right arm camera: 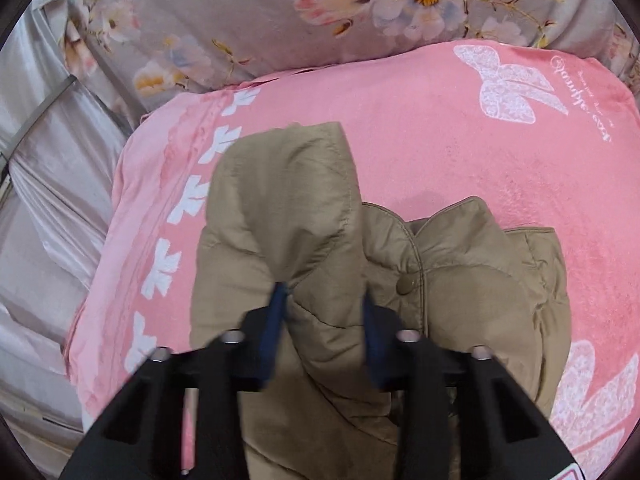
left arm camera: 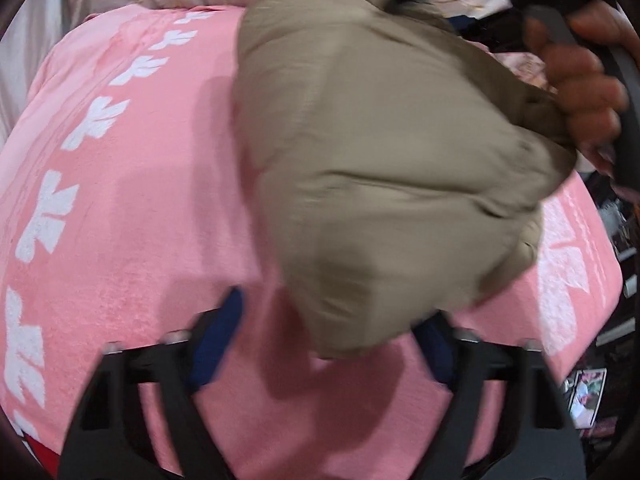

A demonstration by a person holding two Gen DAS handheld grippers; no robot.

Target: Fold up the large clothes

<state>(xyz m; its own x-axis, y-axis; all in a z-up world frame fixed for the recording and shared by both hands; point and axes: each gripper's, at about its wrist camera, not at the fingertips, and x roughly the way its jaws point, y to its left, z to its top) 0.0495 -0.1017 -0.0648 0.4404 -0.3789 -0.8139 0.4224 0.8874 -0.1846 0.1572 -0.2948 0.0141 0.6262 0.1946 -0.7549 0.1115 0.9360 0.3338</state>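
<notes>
A khaki padded jacket [right arm camera: 304, 216] lies bunched on a pink blanket [right arm camera: 460, 152] printed with white bows. My right gripper [right arm camera: 324, 312] is shut on a thick fold of the jacket, its blue pads pressed on either side of the fold. In the left wrist view the jacket [left arm camera: 384, 160] hangs lifted and blurred above the pink blanket [left arm camera: 140, 200]. My left gripper [left arm camera: 332, 332] is open, its jaws wide apart, with the jacket's lower edge hanging between them. The hand on the right gripper's handle [left arm camera: 580, 80] shows at the upper right of the left wrist view.
A grey floral quilt [right arm camera: 280, 20] lies behind the blanket. A silvery sheet [right arm camera: 52, 168] hangs at the left edge of the bed. Dark clutter and printed cards [left arm camera: 588, 396] sit beyond the blanket's right edge.
</notes>
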